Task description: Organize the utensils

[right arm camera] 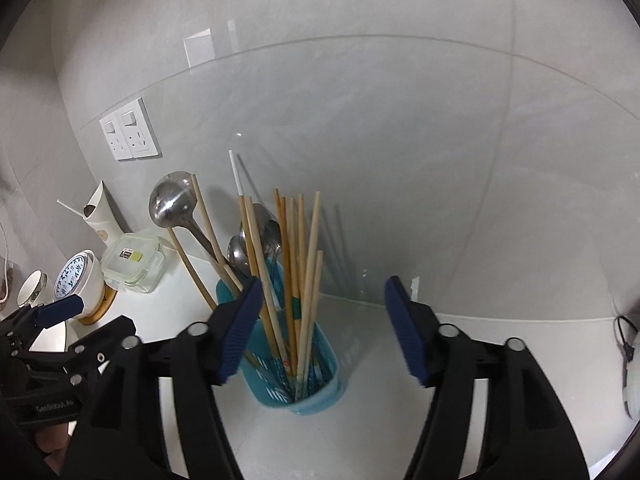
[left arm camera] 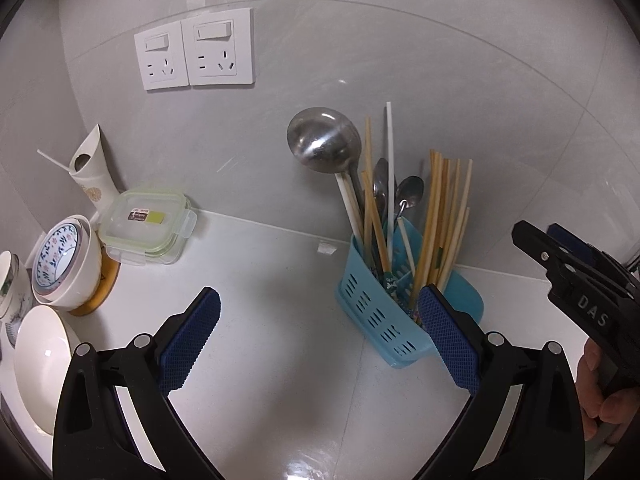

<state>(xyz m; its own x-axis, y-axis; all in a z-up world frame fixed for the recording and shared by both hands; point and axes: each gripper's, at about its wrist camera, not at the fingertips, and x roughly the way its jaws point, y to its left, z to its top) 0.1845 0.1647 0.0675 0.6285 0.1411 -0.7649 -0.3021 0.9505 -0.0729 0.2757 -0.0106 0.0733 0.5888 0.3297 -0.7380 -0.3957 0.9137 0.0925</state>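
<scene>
The left gripper (left arm camera: pixel 319 334) has its jaws spread wide with nothing between the blue pads (left arm camera: pixel 191 336), its two fingers reaching up from 7 and 5 o'clock of its own view. The right gripper (right arm camera: pixel 322 330) is likewise parted wide and holds nothing, fingers rising from 7 and 5 o'clock. In the left wrist view the right gripper enters at 3 o'clock, with the person's right hand (left arm camera: pixel 600 396) wrapped around its grip at 4 o'clock.
</scene>
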